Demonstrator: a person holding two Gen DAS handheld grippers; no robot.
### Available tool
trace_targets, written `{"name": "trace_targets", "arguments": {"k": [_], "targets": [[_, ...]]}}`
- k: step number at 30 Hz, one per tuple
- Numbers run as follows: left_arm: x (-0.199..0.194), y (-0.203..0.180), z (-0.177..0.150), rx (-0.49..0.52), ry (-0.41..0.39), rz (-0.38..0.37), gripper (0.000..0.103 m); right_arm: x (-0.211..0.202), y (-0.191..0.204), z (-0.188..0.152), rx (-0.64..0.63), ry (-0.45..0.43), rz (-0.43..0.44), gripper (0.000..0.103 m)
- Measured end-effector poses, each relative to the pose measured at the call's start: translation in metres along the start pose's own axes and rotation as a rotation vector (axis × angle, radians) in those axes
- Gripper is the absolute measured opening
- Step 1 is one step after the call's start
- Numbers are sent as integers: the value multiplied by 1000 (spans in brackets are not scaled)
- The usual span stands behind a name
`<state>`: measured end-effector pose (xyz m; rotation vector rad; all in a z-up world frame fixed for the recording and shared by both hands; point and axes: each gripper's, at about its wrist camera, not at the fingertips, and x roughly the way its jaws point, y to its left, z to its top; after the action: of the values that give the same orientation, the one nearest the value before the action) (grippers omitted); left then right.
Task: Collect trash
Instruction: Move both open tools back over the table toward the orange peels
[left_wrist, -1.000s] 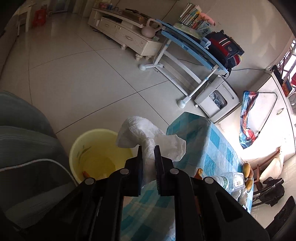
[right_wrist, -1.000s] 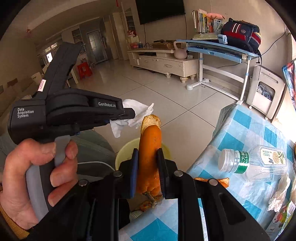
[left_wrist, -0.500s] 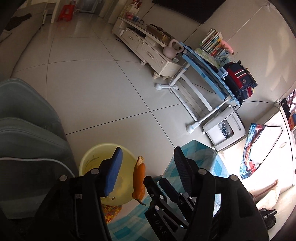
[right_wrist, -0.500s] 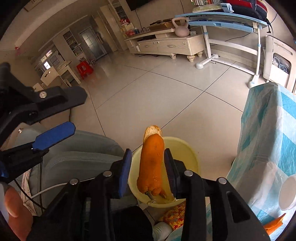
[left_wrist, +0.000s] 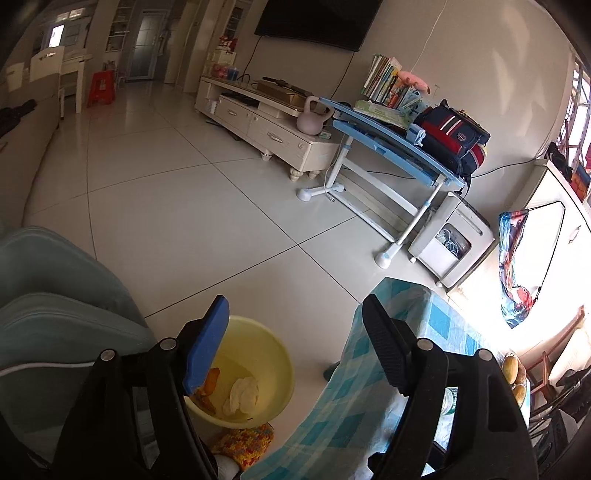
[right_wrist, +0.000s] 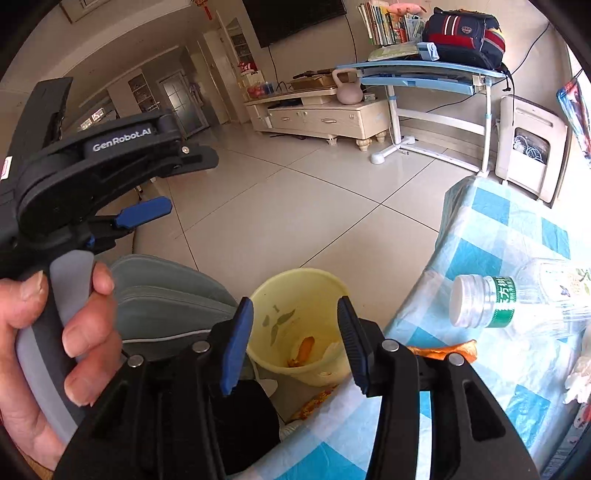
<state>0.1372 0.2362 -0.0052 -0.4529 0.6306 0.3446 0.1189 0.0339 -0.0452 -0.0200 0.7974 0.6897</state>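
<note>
Both claws hang over the bucket with jaws opening and nothing between them, the left claw wider than the right claw; peel and tissue lie inside the bucket. The bottle lies on the tabletop right of the bucket, near the edge: a careless right-claw swing could roll it off, or a shallow pinch on its slick side could slip.

Orange peel and crumpled tissue lie inside yellow bucket.

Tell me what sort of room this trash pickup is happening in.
Most likely a home living room. A wall-mounted television hangs above a cream TV cabinet, a child's blue study desk holds books and a school backpack, and a table with a blue checked tablecloth stands beside a yellow trash bucket.
</note>
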Motion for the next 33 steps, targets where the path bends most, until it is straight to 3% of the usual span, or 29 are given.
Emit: {"name": "trace_targets", "arguments": {"k": [5,8,13,18,27,33], "targets": [[-11,-28,-7,133,-43,23,79,-49,-12,-21,-85,-9,-90,50],[-16,-43,-12,209,-68,35,81,-68,-28,-36,-68,-38,-141,53],[-18,-60,-20,295,-75,53,84,-72,-54,-43,63,-59,-137,53],[-19,-68,-26,352,-86,64,85,-85,-50,-45,27,-56,-148,54],[-12,-68,-31,393,-59,56,89,-90,-67,-71,74,29,-159,55],[1,-73,-42,448,-4,42,90,-86,-80,-94,102,155,-178,56]]}}
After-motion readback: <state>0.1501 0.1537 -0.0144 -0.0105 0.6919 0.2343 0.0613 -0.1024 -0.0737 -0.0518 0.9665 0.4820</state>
